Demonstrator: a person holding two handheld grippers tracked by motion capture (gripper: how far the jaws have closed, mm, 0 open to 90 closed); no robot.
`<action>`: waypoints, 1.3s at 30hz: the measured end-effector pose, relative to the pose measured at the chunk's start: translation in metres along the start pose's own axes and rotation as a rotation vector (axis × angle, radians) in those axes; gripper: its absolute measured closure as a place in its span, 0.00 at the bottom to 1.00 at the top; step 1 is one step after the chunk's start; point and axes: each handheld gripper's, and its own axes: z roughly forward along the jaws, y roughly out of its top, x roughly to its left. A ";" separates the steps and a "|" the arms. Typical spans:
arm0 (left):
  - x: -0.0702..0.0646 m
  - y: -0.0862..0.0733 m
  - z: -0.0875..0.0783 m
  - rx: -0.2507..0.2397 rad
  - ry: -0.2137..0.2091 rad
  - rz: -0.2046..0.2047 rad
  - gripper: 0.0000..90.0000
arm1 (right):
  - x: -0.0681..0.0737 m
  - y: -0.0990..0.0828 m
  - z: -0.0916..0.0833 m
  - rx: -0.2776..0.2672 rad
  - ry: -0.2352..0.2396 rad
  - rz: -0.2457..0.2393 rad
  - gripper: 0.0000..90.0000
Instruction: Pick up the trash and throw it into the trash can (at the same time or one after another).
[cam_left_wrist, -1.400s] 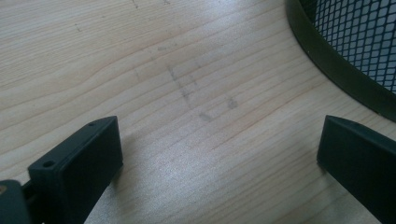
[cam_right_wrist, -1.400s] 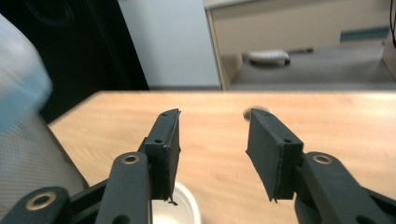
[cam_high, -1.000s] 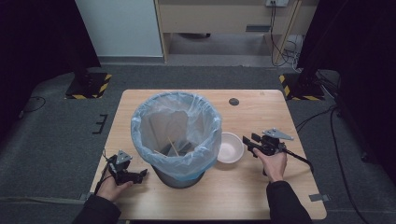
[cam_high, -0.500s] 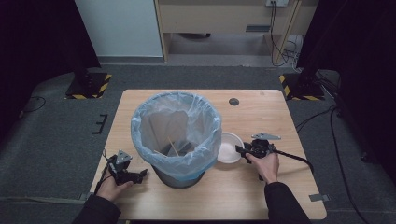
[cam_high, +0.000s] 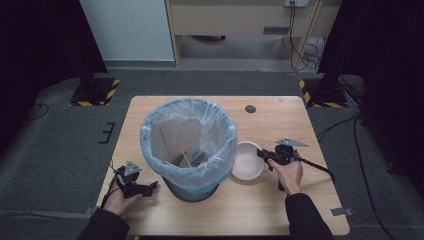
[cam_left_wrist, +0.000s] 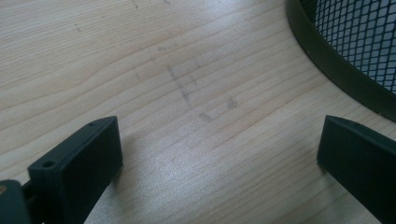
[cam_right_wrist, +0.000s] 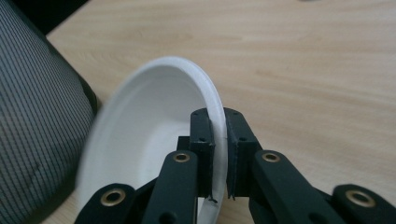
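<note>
A white paper bowl (cam_high: 246, 161) sits on the wooden table (cam_high: 280, 210), just right of a black mesh bin (cam_high: 189, 145) lined with a pale blue bag. My right gripper (cam_high: 263, 155) has just been closing and is shut on the bowl's right rim. In the right gripper view its jaws pinch the thin rim of the bowl (cam_right_wrist: 149, 140) at the gripper (cam_right_wrist: 218, 116), one pad inside and one outside. My left gripper (cam_high: 150, 186) rests low on the table left of the bin, open with only bare wood between its jaws, as the left gripper view (cam_left_wrist: 219, 144) shows.
Wooden sticks (cam_high: 185, 157) lie inside the bin. A small dark round disc (cam_high: 250, 108) is on the table's far side. The bin's mesh wall (cam_left_wrist: 359, 42) stands close to my left gripper's right jaw. A cable (cam_high: 320, 167) trails right from the right gripper.
The right gripper moved left to the bowl and closed its jaws on the rim. The left hand and gripper stayed where they were.
</note>
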 end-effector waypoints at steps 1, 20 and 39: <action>0.000 0.000 0.000 0.000 0.000 0.000 0.00 | 0.000 0.000 0.000 0.000 0.000 0.000 0.93; 0.000 0.000 0.000 0.000 0.000 0.000 0.00 | -0.021 0.028 -0.054 -0.287 -0.095 0.084 0.93; 0.000 0.000 0.000 0.000 0.000 0.000 0.00 | -0.009 0.054 -0.092 -0.487 -0.049 0.090 0.93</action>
